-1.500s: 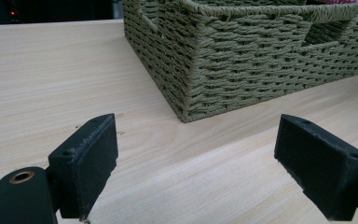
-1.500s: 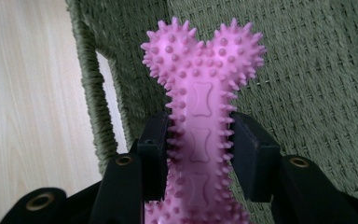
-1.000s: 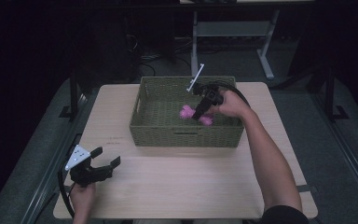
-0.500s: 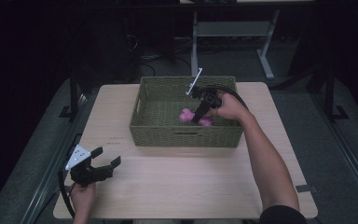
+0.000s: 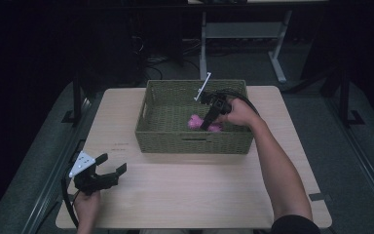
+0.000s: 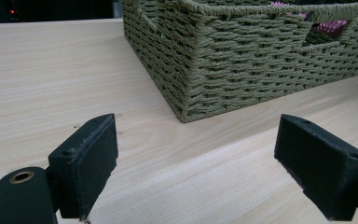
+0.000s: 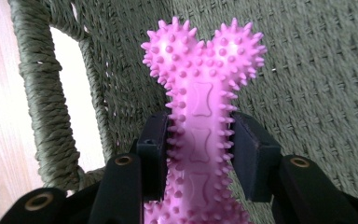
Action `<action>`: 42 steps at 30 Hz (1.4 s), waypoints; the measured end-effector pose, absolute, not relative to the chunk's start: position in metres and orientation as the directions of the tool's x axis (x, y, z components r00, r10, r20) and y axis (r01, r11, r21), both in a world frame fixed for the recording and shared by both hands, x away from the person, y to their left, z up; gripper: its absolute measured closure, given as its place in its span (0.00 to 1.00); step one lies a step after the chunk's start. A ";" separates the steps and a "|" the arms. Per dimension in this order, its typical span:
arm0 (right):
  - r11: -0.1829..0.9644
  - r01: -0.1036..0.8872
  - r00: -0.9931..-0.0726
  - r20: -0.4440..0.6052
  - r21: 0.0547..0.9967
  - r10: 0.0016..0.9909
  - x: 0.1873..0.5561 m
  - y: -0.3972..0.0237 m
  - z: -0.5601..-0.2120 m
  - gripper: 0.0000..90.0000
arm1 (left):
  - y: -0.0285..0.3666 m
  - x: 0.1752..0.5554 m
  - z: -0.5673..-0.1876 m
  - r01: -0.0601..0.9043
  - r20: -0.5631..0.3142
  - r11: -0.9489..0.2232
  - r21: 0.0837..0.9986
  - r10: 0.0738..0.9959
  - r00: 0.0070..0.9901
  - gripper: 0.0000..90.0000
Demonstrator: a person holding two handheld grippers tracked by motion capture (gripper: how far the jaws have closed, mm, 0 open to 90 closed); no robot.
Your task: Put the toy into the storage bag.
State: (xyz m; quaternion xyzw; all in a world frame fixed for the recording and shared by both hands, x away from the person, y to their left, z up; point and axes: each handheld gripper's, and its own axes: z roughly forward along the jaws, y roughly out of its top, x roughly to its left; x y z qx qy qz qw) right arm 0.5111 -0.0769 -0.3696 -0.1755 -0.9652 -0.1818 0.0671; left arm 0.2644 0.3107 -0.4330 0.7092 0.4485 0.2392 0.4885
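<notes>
Pink spiky bone toy inside the woven basket, near its front wall and right of middle, clamped at the shank between the two black jaws of the right gripper. In the high view, same toy under the right gripper, reaching down into the basket. Left gripper low at the near left corner of the table, well apart from the basket, jaws wide apart with nothing between.
</notes>
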 end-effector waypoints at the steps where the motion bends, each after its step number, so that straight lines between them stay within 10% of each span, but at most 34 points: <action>1: 0.874 0.362 -0.930 0.193 0.324 0.313 0.511 -0.077 -0.371 0.64 | 0.311 0.264 -0.433 0.405 -0.101 -0.119 0.907 0.870 0.482 0.14; 42: 0.829 0.400 -0.916 0.180 0.390 0.358 0.498 -0.092 -0.349 0.49 | 0.311 0.263 -0.433 0.404 -0.094 -0.129 0.906 0.868 0.487 0.14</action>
